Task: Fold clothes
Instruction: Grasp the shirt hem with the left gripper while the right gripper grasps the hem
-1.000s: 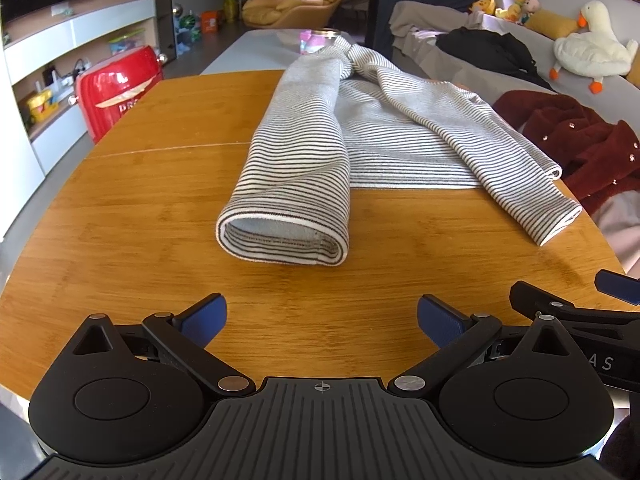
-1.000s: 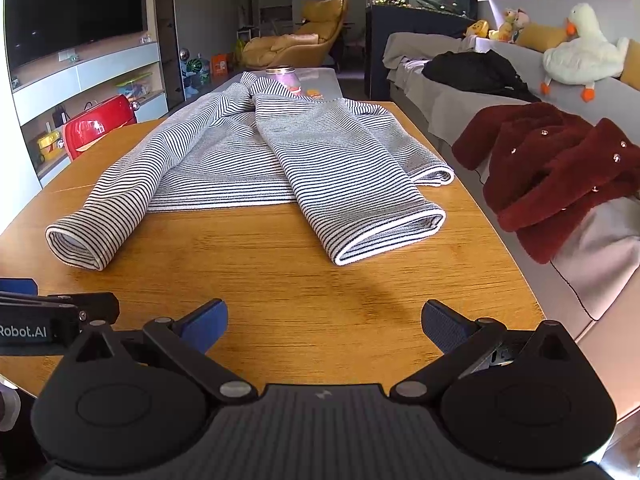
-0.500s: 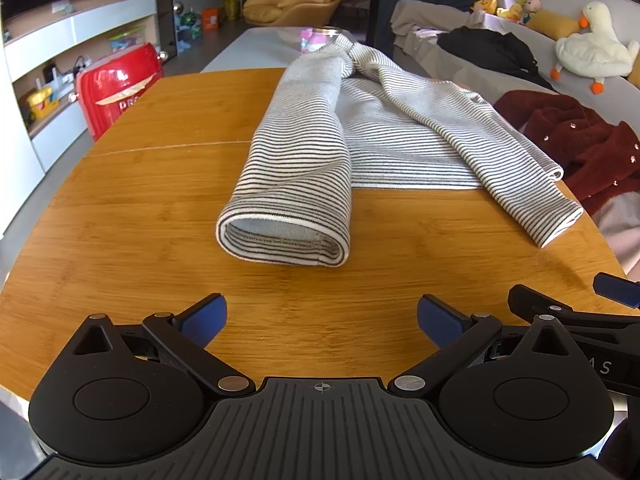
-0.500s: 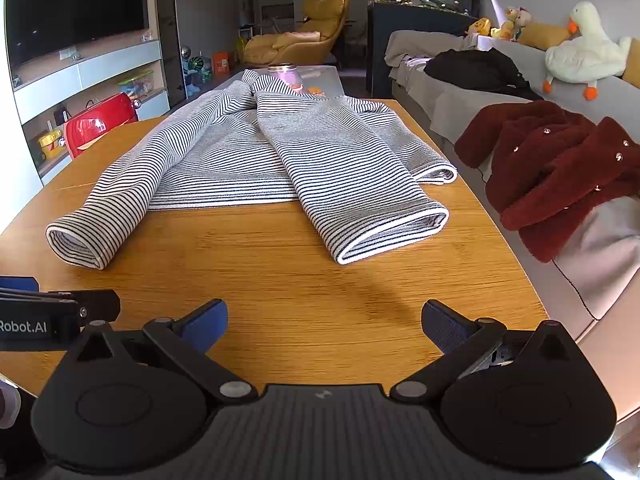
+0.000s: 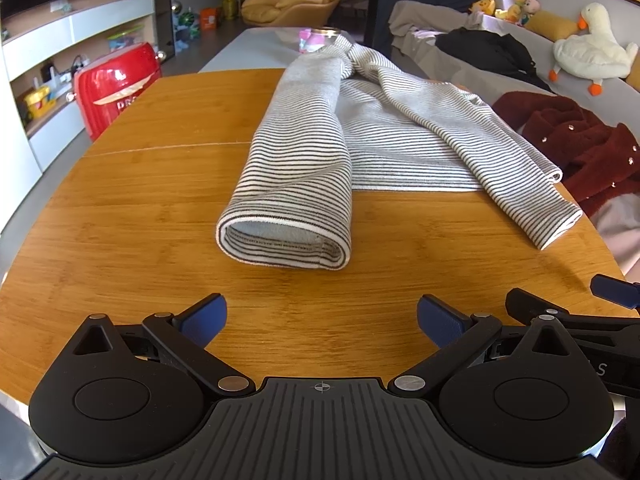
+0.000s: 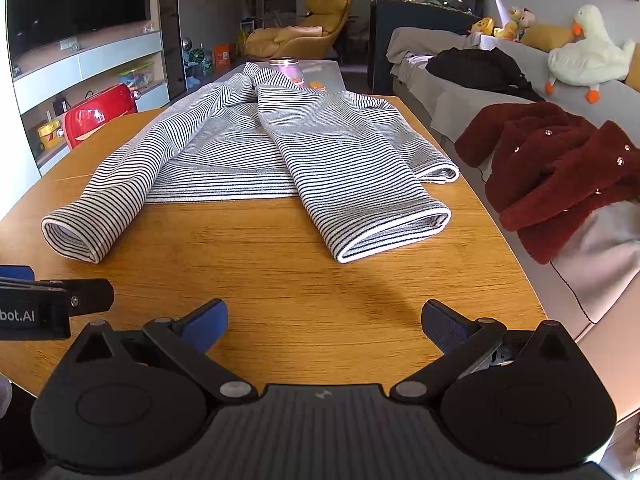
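Observation:
A grey-and-black striped long-sleeved top (image 5: pixel 384 140) (image 6: pixel 240 148) lies flat on the round wooden table (image 5: pixel 120 208) (image 6: pixel 304 280), both sleeves stretched toward me. The left cuff (image 5: pixel 280 240) (image 6: pixel 70 240) lies just ahead of my left gripper (image 5: pixel 322 318), which is open and holds nothing. The right cuff (image 6: pixel 396 232) (image 5: pixel 554 226) lies ahead of my right gripper (image 6: pixel 324 320), also open with nothing in it. Both grippers hover over the near table edge, side by side, short of the cloth.
A dark red fuzzy coat (image 6: pixel 560 168) lies on the grey sofa (image 6: pixel 448 100) right of the table, with a black garment (image 6: pixel 480 68) and a plush goose (image 6: pixel 588 56) farther back. A red case (image 5: pixel 116 88) stands at the left. A pink jar (image 6: pixel 290 70) sits beyond the top.
Both grippers have edged slightly forward toward the sleeves; the top has not moved and both stay open.

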`<state>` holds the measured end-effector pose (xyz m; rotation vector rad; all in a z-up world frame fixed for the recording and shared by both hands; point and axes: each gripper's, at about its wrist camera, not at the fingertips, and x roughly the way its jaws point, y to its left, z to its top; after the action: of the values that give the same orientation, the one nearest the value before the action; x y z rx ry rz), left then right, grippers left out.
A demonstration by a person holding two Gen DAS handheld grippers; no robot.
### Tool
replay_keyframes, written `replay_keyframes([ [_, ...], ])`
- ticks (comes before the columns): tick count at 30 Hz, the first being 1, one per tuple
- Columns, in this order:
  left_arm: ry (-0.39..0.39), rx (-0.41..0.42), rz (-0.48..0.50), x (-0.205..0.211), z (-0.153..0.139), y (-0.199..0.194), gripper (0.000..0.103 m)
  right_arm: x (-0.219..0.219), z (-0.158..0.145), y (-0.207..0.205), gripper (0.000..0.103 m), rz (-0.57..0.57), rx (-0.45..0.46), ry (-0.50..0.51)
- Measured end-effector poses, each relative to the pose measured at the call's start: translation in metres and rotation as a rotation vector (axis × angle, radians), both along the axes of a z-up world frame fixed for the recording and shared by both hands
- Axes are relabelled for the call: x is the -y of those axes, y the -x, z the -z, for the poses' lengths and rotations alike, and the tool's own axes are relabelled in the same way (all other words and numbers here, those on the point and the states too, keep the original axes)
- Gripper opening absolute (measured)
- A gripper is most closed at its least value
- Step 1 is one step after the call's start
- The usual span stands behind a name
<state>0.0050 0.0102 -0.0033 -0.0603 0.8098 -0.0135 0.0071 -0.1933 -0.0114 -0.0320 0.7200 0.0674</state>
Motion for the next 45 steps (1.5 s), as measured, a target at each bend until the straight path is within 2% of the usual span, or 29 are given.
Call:
replay_keyframes([
  [3, 0.015, 0.005, 0.016, -0.005, -0.002, -0.006, 0.103, -0.001, -0.005, -0.002, 0.103, 0.0, 0.018, 0.031],
  [6, 0.052, -0.029, 0.043, -0.011, -0.001, -0.021, 0.103, 0.001, -0.011, -0.009, 0.103, 0.002, 0.047, 0.015],
  [10, 0.061, -0.008, 0.08, -0.014, -0.009, -0.037, 0.103, 0.008, -0.019, -0.025, 0.103, -0.021, 0.055, -0.075],
  [15, 0.035, 0.067, 0.12, -0.019, -0.026, -0.061, 0.103, 0.018, -0.033, -0.056, 0.103, -0.071, 0.075, -0.214],
  [20, 0.024, 0.122, 0.173, -0.025, -0.033, -0.102, 0.103, 0.017, -0.045, -0.101, 0.103, -0.232, 0.1, -0.331],
  [23, 0.01, 0.163, 0.194, -0.029, -0.038, -0.124, 0.103, 0.009, -0.046, -0.128, 0.103, -0.292, 0.062, -0.322],
  [28, 0.033, 0.162, 0.215, -0.038, -0.05, -0.164, 0.103, 0.006, -0.045, -0.161, 0.103, -0.232, 0.152, -0.22],
  [32, -0.001, 0.195, 0.201, -0.043, -0.055, -0.2, 0.103, 0.005, -0.039, -0.192, 0.103, -0.229, 0.107, -0.248],
  [38, 0.18, 0.042, 0.228, -0.053, -0.038, -0.269, 0.103, -0.005, -0.039, -0.218, 0.103, -0.208, 0.106, -0.175],
  [40, 0.233, -0.027, 0.225, -0.053, -0.027, -0.292, 0.098, -0.004, -0.04, -0.222, 0.103, -0.199, 0.105, -0.162],
  [42, 0.227, -0.077, 0.212, -0.05, -0.017, -0.306, 0.06, -0.003, -0.041, -0.224, 0.103, -0.192, 0.108, -0.149],
  [44, 0.2, -0.089, 0.211, -0.05, -0.013, -0.308, 0.051, -0.001, -0.042, -0.226, 0.103, -0.185, 0.111, -0.137],
  [45, 0.18, -0.081, 0.215, -0.051, -0.013, -0.308, 0.039, -0.001, -0.042, -0.227, 0.103, -0.181, 0.113, -0.13],
])
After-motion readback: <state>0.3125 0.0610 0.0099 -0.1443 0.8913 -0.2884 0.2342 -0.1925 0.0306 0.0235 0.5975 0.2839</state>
